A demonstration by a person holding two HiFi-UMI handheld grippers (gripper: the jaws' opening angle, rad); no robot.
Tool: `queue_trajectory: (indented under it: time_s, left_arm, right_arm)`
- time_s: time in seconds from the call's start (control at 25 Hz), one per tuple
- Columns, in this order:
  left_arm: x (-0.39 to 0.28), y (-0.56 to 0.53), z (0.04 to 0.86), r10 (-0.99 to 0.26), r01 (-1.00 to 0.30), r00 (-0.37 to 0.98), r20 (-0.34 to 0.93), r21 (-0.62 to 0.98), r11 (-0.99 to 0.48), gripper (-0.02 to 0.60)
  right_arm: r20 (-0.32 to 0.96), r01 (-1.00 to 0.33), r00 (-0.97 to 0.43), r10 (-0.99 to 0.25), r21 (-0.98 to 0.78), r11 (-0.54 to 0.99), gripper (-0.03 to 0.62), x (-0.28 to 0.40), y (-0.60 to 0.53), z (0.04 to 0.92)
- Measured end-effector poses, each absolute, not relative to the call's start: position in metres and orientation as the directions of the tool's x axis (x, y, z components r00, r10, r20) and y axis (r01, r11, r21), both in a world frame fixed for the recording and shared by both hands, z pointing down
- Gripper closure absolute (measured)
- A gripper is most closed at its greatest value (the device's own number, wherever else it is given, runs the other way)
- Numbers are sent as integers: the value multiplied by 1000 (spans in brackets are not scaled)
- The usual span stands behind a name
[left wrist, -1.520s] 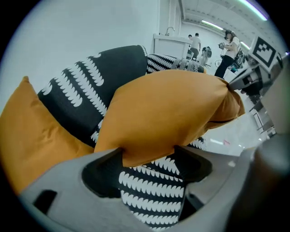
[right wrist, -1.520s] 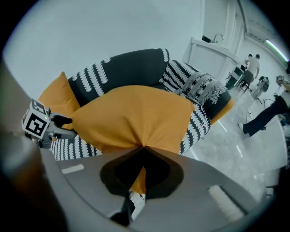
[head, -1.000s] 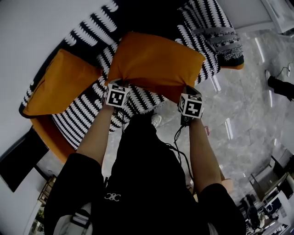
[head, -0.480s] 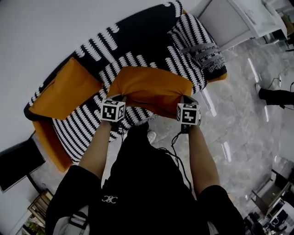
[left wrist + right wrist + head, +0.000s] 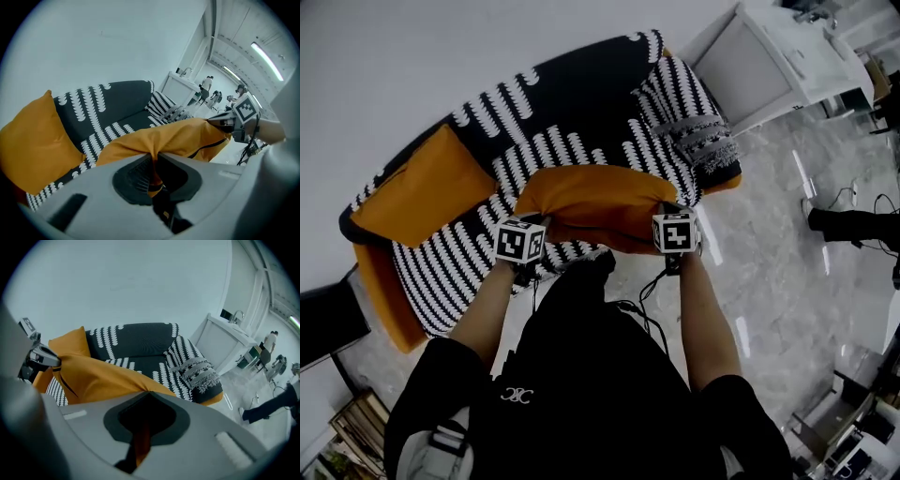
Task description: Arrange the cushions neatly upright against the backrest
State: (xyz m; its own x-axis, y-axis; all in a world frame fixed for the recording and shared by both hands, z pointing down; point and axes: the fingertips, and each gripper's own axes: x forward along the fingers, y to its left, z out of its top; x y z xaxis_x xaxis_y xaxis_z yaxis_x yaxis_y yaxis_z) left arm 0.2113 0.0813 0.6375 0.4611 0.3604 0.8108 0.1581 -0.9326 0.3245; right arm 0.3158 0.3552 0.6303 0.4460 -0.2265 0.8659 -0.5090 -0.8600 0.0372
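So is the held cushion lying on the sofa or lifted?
Lifted: the cushion sags between left gripper and right gripper, each pinching its edge, above the sofa.

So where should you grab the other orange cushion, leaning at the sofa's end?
Probably its upper corners, coming from the front of the sofa. The other orange cushion leans back with its top edge free and one corner poking up, thin enough for jaws to pinch. The left gripper and right gripper hold the held orange cushion by its near corners that way.
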Motion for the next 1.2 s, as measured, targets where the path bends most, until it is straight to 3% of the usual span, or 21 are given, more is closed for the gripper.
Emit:
queue_trajectory:
  time_s: [0.52,1.2]
  left_arm:
    - [304,74,655,351,-10,445,823,397,-918,548]
    - [334,75,650,238,-282,456,858,393,-876,541]
  right_arm:
    - [909,-675,327,-258,34,-737,585,461,320,642]
    - [951,-863,137,-276,-22,-504,583,557,267,656]
